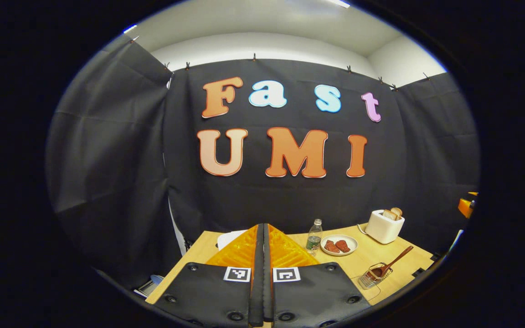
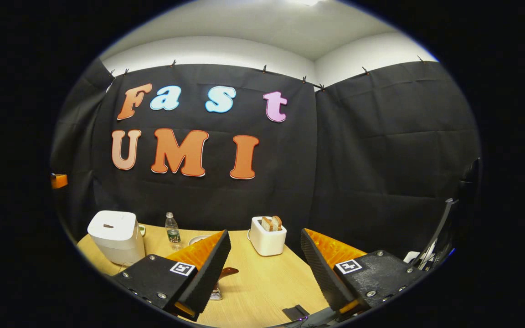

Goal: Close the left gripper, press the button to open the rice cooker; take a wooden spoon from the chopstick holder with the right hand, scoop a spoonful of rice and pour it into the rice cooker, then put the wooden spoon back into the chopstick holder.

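Rice cooker (image 2: 117, 235) white, boxy, lid down, on wooden table (image 2: 262, 282). Wooden spoon (image 1: 392, 264) leans in wire holder (image 1: 374, 276). Left gripper (image 1: 263, 241) clenched, empty; right gripper (image 2: 266, 248) spread wide, empty.

Table (image 2: 262, 282): pale wood-grain top, smooth, matt. Rice cooker (image 2: 116, 234), at nine o'clock in the right gripper view: white plastic shell, smooth, satin sheen. Toaster (image 2: 267, 239), at twelve o'clock from the gripper fingers: white plastic, smooth. Bottle (image 1: 314, 236): clear plastic, glossy. Plate (image 1: 351, 246): white, glazed-looking. Chopstick holder (image 1: 374, 277), at four o'clock in the left gripper view: bright wire metal. Wooden spoon (image 1: 392, 264): reddish wood, polished. Booth wall (image 2: 381, 150): black cloth, matt, creased.
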`<state>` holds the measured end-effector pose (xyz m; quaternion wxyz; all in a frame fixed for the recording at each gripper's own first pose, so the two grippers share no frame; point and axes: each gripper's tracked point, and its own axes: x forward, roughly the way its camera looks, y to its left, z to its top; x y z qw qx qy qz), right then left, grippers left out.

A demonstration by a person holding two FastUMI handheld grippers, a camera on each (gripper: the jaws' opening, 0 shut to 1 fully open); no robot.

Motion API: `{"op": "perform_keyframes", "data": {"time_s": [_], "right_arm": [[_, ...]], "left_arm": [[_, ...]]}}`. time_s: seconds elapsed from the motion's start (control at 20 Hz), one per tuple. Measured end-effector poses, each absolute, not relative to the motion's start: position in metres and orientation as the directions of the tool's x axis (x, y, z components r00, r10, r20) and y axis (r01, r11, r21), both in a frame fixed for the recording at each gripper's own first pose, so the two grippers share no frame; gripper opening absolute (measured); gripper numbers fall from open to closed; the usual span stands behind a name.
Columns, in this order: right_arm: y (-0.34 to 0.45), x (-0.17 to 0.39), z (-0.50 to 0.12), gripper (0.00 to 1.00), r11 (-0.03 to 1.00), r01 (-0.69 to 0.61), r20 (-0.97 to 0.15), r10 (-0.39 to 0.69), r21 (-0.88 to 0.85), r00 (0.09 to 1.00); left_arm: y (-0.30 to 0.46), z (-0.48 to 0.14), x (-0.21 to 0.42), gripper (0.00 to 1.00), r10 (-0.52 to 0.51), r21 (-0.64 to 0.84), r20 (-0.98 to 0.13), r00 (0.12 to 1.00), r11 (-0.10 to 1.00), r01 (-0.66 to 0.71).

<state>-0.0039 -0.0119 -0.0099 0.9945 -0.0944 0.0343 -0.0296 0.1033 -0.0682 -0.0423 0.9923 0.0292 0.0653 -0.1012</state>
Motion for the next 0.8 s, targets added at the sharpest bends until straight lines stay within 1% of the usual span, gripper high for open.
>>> {"op": "perform_keyframes", "data": {"time_s": [0.1, 0.15, 0.2, 0.25, 0.35, 0.45, 0.65, 0.8], "right_arm": [[-0.013, -0.004, -0.011, 0.96, 0.977, 0.066, -0.064, -0.080, -0.204, 0.995], [-0.013, -0.004, -0.013, 0.96, 0.976, 0.068, -0.069, -0.084, -0.206, 0.994], [-0.014, -0.004, -0.014, 0.96, 0.976, 0.072, -0.074, -0.089, -0.208, 0.993], [-0.015, -0.003, -0.015, 0.96, 0.975, 0.077, -0.078, -0.095, -0.208, 0.992], [-0.022, -0.003, -0.020, 0.96, 0.973, 0.086, -0.089, -0.108, -0.215, 0.990], [-0.028, -0.003, -0.025, 0.97, 0.969, 0.101, -0.096, -0.125, -0.227, 0.987], [-0.043, -0.006, -0.038, 0.97, 0.966, 0.128, -0.128, -0.159, -0.223, 0.979], [-0.046, -0.003, -0.051, 0.97, 0.968, 0.134, -0.160, -0.169, -0.211, 0.972]], "left_arm": [[-0.082, -0.067, 0.136, 0.05, -0.233, 0.020, -0.166, 0.958, 0.971, 0.240], [-0.085, -0.083, 0.151, 0.04, -0.239, 0.019, -0.192, 0.952, 0.969, 0.247], [-0.090, -0.101, 0.167, 0.05, -0.251, 0.015, -0.221, 0.942, 0.965, 0.260], [-0.095, -0.116, 0.180, 0.04, -0.261, 0.008, -0.244, 0.934, 0.962, 0.271], [-0.100, -0.145, 0.199, 0.04, -0.272, -0.009, -0.293, 0.917, 0.960, 0.281], [-0.098, -0.168, 0.213, 0.04, -0.256, -0.018, -0.336, 0.907, 0.964, 0.265], [-0.091, -0.195, 0.234, 0.05, -0.220, -0.002, -0.369, 0.903, 0.972, 0.236], [-0.095, -0.213, 0.236, 0.04, -0.224, -0.014, -0.400, 0.889, 0.971, 0.239]]}}
